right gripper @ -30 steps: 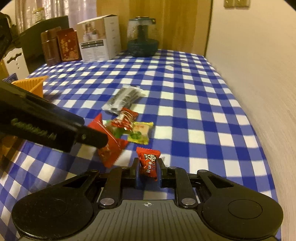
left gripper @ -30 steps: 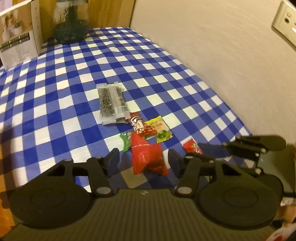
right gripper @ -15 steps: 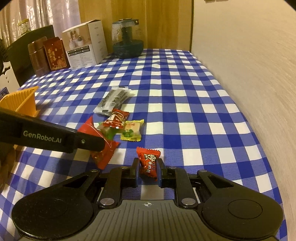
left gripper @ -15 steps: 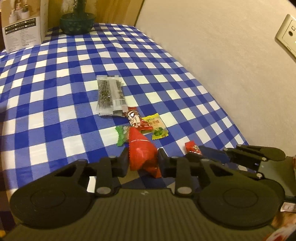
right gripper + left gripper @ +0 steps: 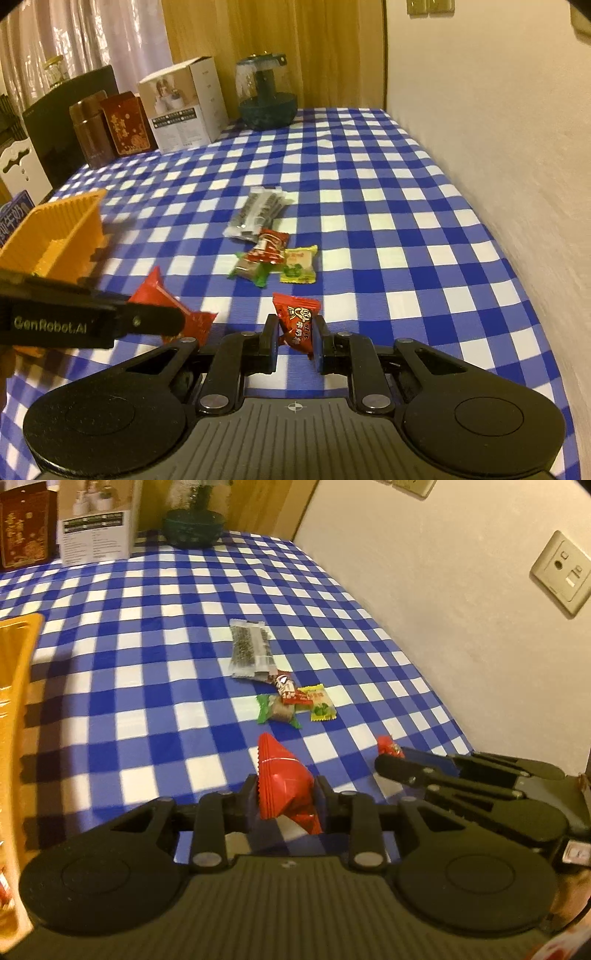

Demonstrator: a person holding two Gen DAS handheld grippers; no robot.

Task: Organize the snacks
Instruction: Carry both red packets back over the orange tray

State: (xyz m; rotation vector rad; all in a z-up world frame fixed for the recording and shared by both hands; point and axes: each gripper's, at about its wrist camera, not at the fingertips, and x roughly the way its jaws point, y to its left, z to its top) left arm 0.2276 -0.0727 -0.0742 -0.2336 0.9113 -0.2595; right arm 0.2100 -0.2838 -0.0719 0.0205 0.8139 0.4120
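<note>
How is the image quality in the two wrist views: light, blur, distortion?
Left wrist view: warm dim light; fisheye bends the checked tablecloth; the orange basket at the left edge is blurred. Right wrist view: same warm tint; the wall looks streaked and soft; the candy in the right claw is sharp enough to show its print.

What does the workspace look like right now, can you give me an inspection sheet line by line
Surface: blue and white checked tablecloth, set against a cream wall.
Job's things: grey seed bar packet, red striped candy, green-ended candy and yellow candy lie clustered; orange ribbed plastic basket at left.
Clutter: white carton, dark red boxes, green glass jar at the far edge.
Grippers: left gripper shut on a red triangular packet; right gripper shut on a small red candy.
Cables: nothing seen.
Surroundings: wall socket, wooden panelling, curtain.
</note>
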